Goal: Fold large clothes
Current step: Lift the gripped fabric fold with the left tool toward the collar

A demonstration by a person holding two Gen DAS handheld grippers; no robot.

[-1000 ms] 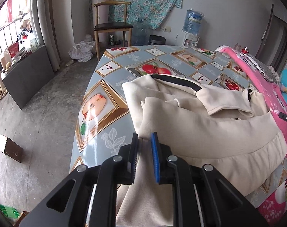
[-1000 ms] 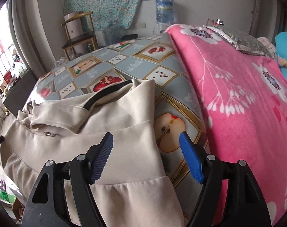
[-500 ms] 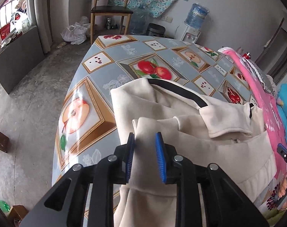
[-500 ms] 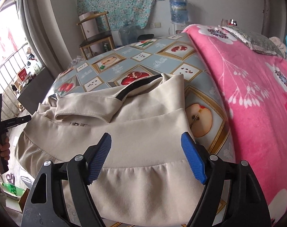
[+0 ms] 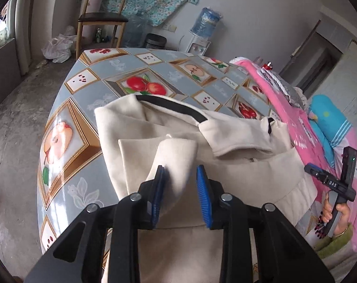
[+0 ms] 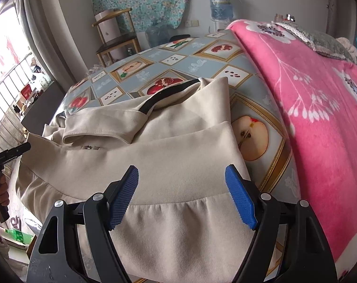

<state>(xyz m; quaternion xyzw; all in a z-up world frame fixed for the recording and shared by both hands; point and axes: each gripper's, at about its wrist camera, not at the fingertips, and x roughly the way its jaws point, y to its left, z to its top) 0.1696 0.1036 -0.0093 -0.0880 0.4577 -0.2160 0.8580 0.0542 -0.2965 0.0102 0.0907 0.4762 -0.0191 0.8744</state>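
A cream jacket (image 5: 237, 165) with a black collar band lies on the fruit-print table (image 5: 84, 87); it also shows in the right wrist view (image 6: 173, 151). My left gripper (image 5: 180, 174) hovers over a lifted fold of its left sleeve, jaws parted on either side of the cloth with a gap. My right gripper (image 6: 182, 179) is wide open and empty above the jacket's gathered hem near the table's front edge. The right gripper's handle and hand (image 5: 338, 188) show at the right of the left wrist view.
A pink flowered blanket (image 6: 319, 99) covers the bed against the table's right side. A wooden chair (image 5: 100, 21), water bottles and a dispenser (image 5: 204, 30) stand at the far wall. Bare concrete floor (image 5: 15, 122) lies left of the table.
My left gripper has opened from pinching the sleeve and moved up over the table; the sleeve fold now sits loose between its jaws. My right gripper has drawn back a little, still open.
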